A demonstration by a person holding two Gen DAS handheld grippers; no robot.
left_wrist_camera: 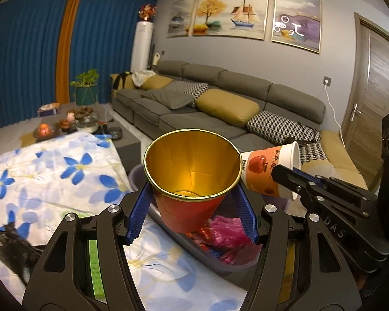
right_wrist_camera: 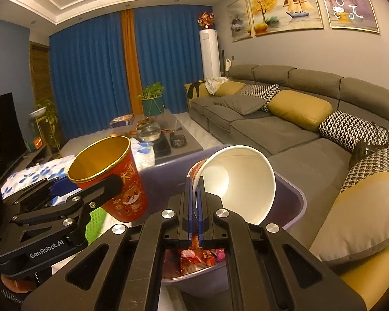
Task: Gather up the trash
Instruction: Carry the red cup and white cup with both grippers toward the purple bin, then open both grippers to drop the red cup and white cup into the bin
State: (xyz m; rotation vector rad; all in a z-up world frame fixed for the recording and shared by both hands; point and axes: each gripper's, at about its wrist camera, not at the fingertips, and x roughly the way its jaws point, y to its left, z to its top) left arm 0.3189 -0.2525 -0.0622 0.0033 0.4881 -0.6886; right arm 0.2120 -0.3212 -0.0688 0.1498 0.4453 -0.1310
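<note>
Left wrist view shows the left tool pinching the red cup upright, directly above the purple bin. Right tool, pressed together on the white cup's rim, holds it tilted over the same bin.

Warm dim indoor light, sharp, fisheye-bent edges.

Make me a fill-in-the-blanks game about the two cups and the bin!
1. The left gripper holds a red cup that is ____ inside.
2. The right gripper pinches the rim of a cup that is ____ inside.
3. Both cups are above a purple bin with crumpled ____ in it.

Missing words: gold; white; wrappers
</note>
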